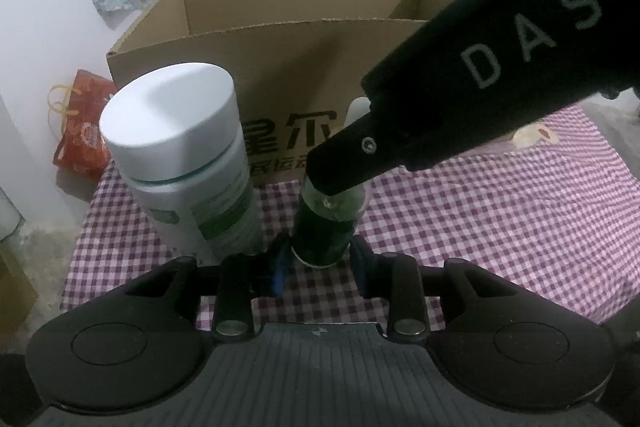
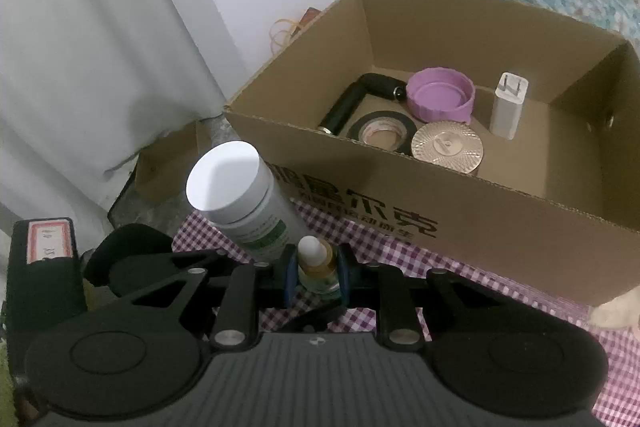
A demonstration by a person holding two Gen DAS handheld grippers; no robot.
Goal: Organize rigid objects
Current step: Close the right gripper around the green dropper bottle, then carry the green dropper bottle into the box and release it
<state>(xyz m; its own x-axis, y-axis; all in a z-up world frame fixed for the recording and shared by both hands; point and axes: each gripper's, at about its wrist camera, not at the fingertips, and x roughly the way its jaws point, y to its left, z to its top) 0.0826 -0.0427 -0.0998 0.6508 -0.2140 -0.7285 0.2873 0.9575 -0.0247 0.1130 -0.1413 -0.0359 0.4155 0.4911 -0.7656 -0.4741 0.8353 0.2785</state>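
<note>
Left gripper (image 1: 320, 263) pinches a green bottle (image 1: 324, 231); right gripper (image 2: 318, 277) pinches a dropper bottle (image 2: 318, 265), its view alone showing inside the box (image 2: 500, 211).

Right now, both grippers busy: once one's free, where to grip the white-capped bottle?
Grip the white-capped bottle on its straight labelled body below the cap, from the near side, jaws level. It stands upright on the checked cloth, with the cardboard box close behind.

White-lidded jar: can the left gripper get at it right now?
Probably not yet. The left gripper is shut on the green bottle. The white-lidded jar stands upright just beside it on the checked cloth, nothing between, so once freed it looks reachable.
</note>
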